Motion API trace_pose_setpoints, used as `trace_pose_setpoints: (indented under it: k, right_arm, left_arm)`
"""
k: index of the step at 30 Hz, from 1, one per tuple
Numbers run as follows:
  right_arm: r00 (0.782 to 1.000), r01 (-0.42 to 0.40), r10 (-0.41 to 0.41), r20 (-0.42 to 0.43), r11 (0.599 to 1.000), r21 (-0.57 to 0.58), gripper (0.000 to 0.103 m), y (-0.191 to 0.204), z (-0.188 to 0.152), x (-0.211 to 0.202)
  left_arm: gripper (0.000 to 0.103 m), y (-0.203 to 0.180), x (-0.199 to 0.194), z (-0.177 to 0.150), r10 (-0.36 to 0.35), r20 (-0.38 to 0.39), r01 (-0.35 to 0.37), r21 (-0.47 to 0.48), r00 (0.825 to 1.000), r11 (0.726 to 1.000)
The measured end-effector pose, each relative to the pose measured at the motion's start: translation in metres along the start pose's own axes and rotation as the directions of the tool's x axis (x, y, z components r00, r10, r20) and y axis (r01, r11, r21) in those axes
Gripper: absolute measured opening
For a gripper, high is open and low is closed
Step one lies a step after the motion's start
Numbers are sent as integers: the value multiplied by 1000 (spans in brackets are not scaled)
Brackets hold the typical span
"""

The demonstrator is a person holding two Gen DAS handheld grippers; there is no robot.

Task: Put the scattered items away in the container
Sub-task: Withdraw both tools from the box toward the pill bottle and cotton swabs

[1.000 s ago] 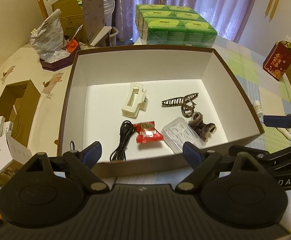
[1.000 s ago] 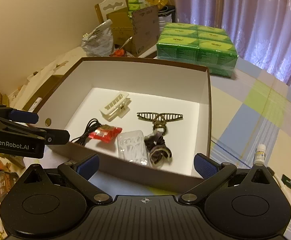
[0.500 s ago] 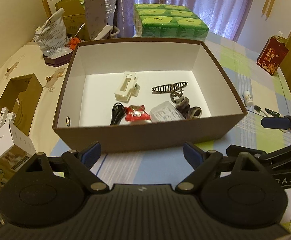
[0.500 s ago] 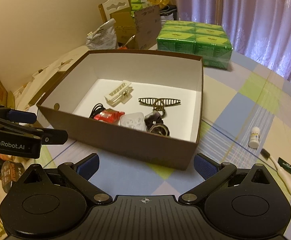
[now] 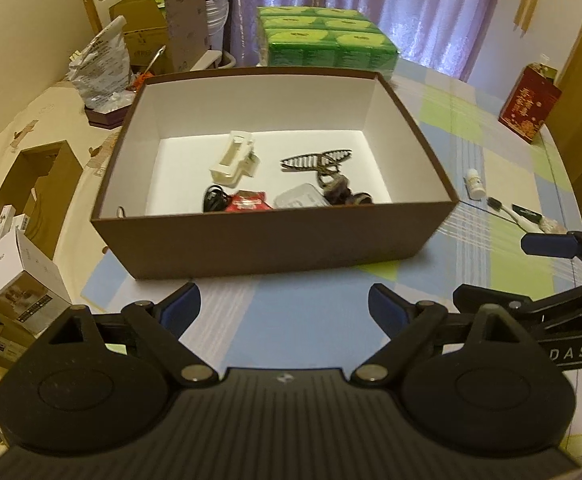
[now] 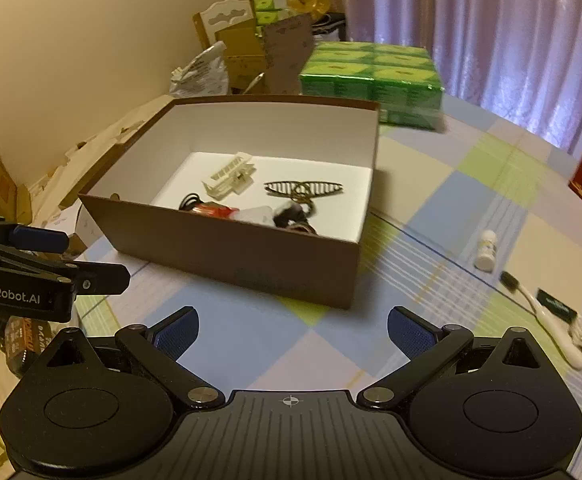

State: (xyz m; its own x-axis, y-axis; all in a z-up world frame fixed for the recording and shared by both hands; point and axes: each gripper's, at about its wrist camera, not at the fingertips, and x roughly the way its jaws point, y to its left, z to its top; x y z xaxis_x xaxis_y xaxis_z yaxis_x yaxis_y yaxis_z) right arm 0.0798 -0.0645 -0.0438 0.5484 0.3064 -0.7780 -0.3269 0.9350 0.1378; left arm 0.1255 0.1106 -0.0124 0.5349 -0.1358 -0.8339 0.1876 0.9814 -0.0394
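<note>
Brown cardboard box (image 5: 275,236) with a white interior, standing open on a checked tablecloth (image 5: 491,152); its long axis runs from 9 to 3 o'clock in the left wrist view, and it lies at 12 o'clock from the left gripper (image 5: 283,312), apart from it. The jaws of the left gripper are spread wide, with nothing between the blue pads. The right gripper (image 6: 293,332) is likewise spread and empty; from it the box (image 6: 235,256) lies at 11 o'clock, one corner turned toward the camera.

Inside the box: a cream hair claw (image 5: 233,158) with its long axis from 7 to 1 o'clock; a dark striped hair claw (image 5: 317,158) lying from 9 to 3 o'clock; a black coiled cable (image 5: 213,202); a red packet (image 5: 247,202); a clear plastic case (image 5: 297,200); and a brown scrunchie (image 5: 341,192). The last four lie along the near wall, which partly hides them.

Outside the box, at 3 o'clock from it in the left wrist view, lie a small white bottle (image 5: 475,184) on its side, pointing from 11 to 5 o'clock, and a white toothbrush (image 5: 509,212) with its dark head toward the bottle. In the right wrist view the bottle (image 6: 485,250) and toothbrush (image 6: 543,316) lie at 1 to 2 o'clock from the right gripper, near it. A green multipack of tissues (image 5: 327,48) stands beyond the far wall of the box; a red gift box (image 5: 529,108) stands at 2 o'clock.
</note>
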Motion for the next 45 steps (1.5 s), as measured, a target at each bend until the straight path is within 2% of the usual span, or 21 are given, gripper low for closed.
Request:
trace_pose_setpoints:
  k: [9, 16, 25, 30, 36, 45]
  right_arm:
    - [999, 46, -47, 9, 997, 67, 103, -28, -25, -28]
    - [992, 125, -126, -2, 979, 161, 103, -63, -54, -54]
    - [974, 220, -225, -17, 930, 296, 103, -110, -87, -89]
    - [963, 258, -270, -18, 898, 357, 103, -131, -97, -104]
    - [951, 289, -308, -25, 858, 424, 103, -157, -105, -107]
    - [933, 325, -359, -32, 802, 501, 103, -204, -103, -95]
  left_arm:
    - [89, -42, -1, -11, -53, -17, 54, 61, 998, 997]
    - [89, -92, 7, -16, -122, -50, 128, 148, 991, 981]
    - [89, -159, 19, -17, -215, -94, 233, 271, 972, 934]
    - [89, -186, 25, -14, -247, -106, 268, 325, 963, 907]
    - [89, -210, 41, -7, -260, -130, 289, 359, 957, 887]
    - [89, -236, 76, 15, -250, -152, 290, 389, 956, 875]
